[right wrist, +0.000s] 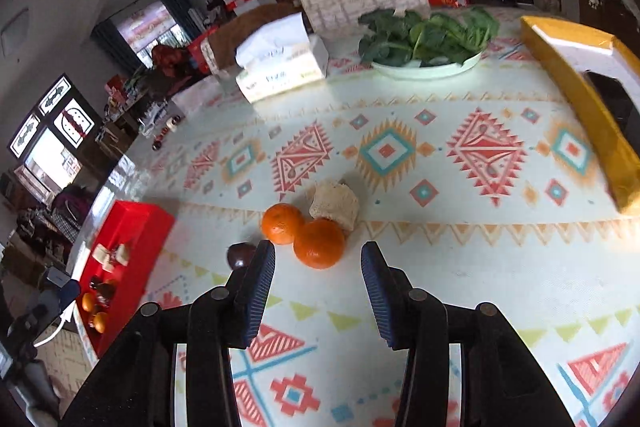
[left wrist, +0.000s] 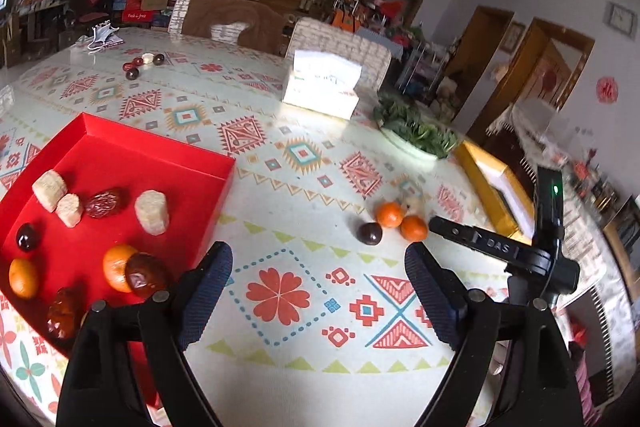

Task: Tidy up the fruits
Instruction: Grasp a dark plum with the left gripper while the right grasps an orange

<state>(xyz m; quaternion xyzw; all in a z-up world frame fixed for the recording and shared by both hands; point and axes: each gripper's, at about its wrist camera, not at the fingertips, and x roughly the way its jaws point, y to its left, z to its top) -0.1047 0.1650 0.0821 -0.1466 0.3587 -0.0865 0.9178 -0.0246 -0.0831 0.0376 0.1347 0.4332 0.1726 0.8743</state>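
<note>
A red tray (left wrist: 120, 163) at the left of the patterned table holds two oranges (left wrist: 120, 267), several dates (left wrist: 106, 203), a dark round fruit (left wrist: 27, 237) and beige puffed cakes (left wrist: 152, 211). My left gripper (left wrist: 318, 255) is open wide over bare tablecloth beside the tray, with nothing between its fingers. Loose on the table lie two oranges (right wrist: 282, 223) (right wrist: 319, 243), a beige cake (right wrist: 334, 205) and a dark fruit (right wrist: 240, 255). My right gripper (right wrist: 318, 247) is open just in front of the nearer orange. Its pads stand clear of the fruit on both sides.
A tissue box (right wrist: 280, 67) and a plate of leafy greens (right wrist: 424, 39) stand at the far side. A yellow box (right wrist: 588, 107) lies along the right edge. Small dark and pale pieces (left wrist: 142, 63) sit far back. Chairs stand behind the table.
</note>
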